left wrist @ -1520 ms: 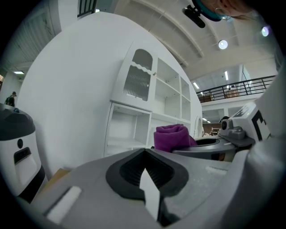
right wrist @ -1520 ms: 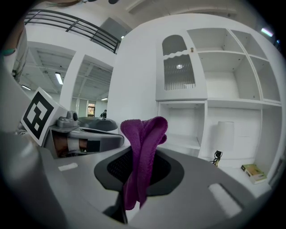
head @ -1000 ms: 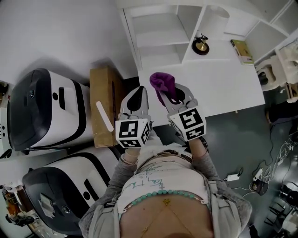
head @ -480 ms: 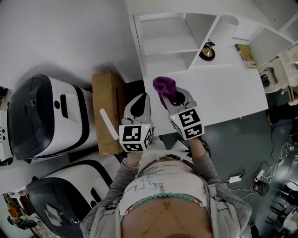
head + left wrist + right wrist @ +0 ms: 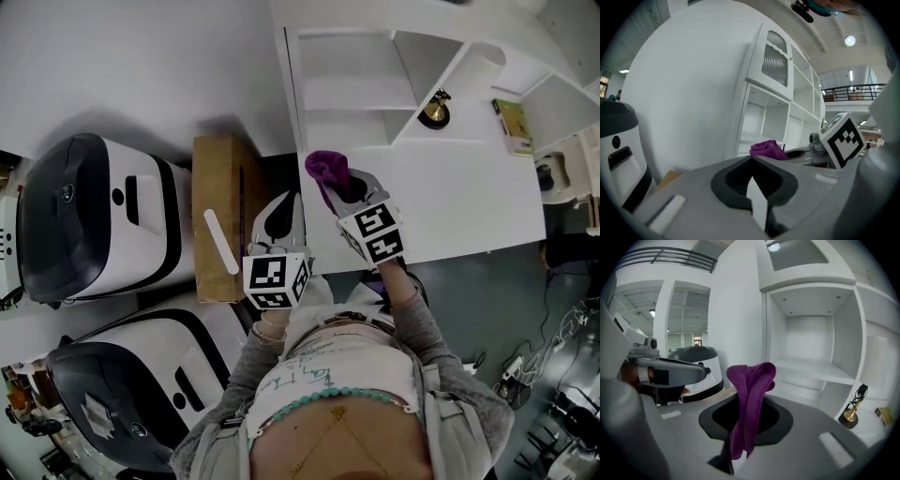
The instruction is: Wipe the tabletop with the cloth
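Purple terry cloth (image 5: 327, 169), bunched, pinched tight in the right gripper (image 5: 343, 190), whose jaws are clamped on it. It hangs over the white tabletop (image 5: 450, 202) at the left edge, not yet pressed down by the look of it. Left gripper (image 5: 283, 202) has its jaws together and empty, just off that edge. Best: lower until the cloth flattens, sweep overlapping strokes rightward, stop short of the brass ornament (image 5: 433, 111) at the back edge.
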The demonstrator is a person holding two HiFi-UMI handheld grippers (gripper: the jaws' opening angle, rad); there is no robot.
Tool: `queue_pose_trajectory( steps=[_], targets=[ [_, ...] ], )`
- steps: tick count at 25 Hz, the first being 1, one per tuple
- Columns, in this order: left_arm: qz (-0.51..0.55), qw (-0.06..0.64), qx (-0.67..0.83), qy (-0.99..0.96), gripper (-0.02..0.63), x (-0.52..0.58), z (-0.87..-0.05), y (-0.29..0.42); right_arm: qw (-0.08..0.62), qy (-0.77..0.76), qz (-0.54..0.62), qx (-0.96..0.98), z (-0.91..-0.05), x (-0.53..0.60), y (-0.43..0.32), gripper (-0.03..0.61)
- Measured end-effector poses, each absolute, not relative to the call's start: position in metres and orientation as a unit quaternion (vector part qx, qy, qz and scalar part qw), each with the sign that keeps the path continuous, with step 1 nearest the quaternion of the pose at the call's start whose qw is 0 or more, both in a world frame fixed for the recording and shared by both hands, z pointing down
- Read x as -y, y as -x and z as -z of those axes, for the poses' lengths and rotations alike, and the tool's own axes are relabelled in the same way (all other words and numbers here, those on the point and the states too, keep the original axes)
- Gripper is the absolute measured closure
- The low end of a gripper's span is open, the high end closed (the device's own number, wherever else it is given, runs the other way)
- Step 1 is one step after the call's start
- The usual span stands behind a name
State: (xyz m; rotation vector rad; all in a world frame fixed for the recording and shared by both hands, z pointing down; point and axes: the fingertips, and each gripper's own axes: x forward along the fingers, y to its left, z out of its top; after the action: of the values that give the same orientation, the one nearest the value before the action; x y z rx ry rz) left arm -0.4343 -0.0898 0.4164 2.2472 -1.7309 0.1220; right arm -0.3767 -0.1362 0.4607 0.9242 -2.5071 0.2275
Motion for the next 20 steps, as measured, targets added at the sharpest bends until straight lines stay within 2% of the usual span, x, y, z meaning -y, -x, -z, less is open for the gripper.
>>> queue_pose_trajectory(
  steps=[20],
  targets=[
    [-0.057, 0.181, 0.625, -0.757, 0.614, 0.082, -0.436, 0.467, 0.323, -0.3, -0.108, 0.891, -0.579, 0.184, 0.428, 0.491]
  ],
)
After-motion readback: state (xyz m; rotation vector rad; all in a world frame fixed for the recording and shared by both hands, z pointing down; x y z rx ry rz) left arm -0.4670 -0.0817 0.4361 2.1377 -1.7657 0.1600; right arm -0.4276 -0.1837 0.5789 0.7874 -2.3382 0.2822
